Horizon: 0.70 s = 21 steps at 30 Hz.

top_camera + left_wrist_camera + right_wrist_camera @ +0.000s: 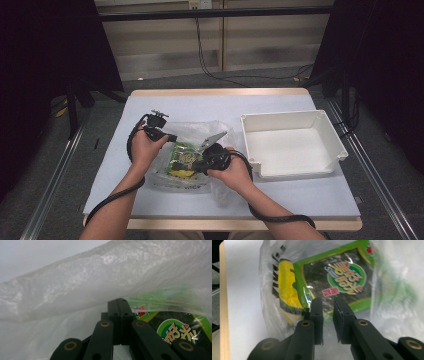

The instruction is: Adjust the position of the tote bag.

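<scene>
A clear plastic bag (pixel 196 131) lies in the middle of the table. Inside it are a green seaweed snack packet (pixel 184 158) and a yellow packet (pixel 180 173). My left gripper (pixel 174 137) is at the bag's left edge. In the left gripper view, its jaws (pixel 121 302) are together on the bag's film (pixel 82 287), and the green packet (pixel 175 330) shows through on the right. My right gripper (pixel 198 164) reaches in from the right. Its jaws (pixel 328 302) stand a little apart at the near edge of the green packet (pixel 342 277), beside the yellow packet (pixel 287 290), and nothing is pressed between the pads.
An empty white plastic bin (pixel 292 118) stands on the right half of the table (pixel 200 102). The table's wooden edge (pixel 223 305) runs just beyond the bag in the right gripper view. Cables trail from both grippers toward the front edge.
</scene>
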Each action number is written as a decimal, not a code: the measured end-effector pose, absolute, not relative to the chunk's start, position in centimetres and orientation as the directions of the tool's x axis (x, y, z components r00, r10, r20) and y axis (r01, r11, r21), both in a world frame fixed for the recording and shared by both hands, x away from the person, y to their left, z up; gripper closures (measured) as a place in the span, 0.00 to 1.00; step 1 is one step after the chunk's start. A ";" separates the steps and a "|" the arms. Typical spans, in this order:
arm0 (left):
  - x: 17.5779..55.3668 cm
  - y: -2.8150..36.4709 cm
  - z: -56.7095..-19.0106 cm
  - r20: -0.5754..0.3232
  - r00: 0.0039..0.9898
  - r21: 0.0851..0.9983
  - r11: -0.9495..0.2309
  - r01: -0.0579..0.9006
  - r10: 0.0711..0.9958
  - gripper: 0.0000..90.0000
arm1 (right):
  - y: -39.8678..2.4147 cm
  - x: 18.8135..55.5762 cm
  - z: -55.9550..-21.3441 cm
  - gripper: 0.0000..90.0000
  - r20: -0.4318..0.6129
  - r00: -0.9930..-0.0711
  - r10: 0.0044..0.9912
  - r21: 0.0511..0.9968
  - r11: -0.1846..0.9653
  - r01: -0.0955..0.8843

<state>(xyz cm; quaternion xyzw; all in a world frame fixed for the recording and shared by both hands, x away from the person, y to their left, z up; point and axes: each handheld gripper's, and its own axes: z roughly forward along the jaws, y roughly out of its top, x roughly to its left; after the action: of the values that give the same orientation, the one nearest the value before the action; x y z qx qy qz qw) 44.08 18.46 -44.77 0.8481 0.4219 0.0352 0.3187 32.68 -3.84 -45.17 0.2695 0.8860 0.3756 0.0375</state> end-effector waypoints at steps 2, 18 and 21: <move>44.3 18.5 -44.7 -0.196 0.651 0.558 -0.462 0.689 0.733 1.00 | -3.5 32.5 -45.5 0.84 0.146 -0.863 0.484 0.682 0.582 0.443; 45.2 18.9 -46.2 -0.168 0.608 0.528 -0.450 0.720 0.776 1.00 | -4.6 29.8 -47.6 1.00 0.179 -0.913 0.367 0.658 0.645 0.389; 45.3 19.1 -46.3 -0.162 0.591 0.534 -0.433 0.726 0.790 1.00 | -4.8 29.6 -47.6 1.00 0.190 -0.917 0.352 0.644 0.660 0.387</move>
<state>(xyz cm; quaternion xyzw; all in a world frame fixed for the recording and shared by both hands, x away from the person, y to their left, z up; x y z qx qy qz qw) 45.30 19.08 -46.34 0.8447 0.4486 0.0561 0.2863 29.58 -4.76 -47.61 0.2026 0.9107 0.3590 -0.0244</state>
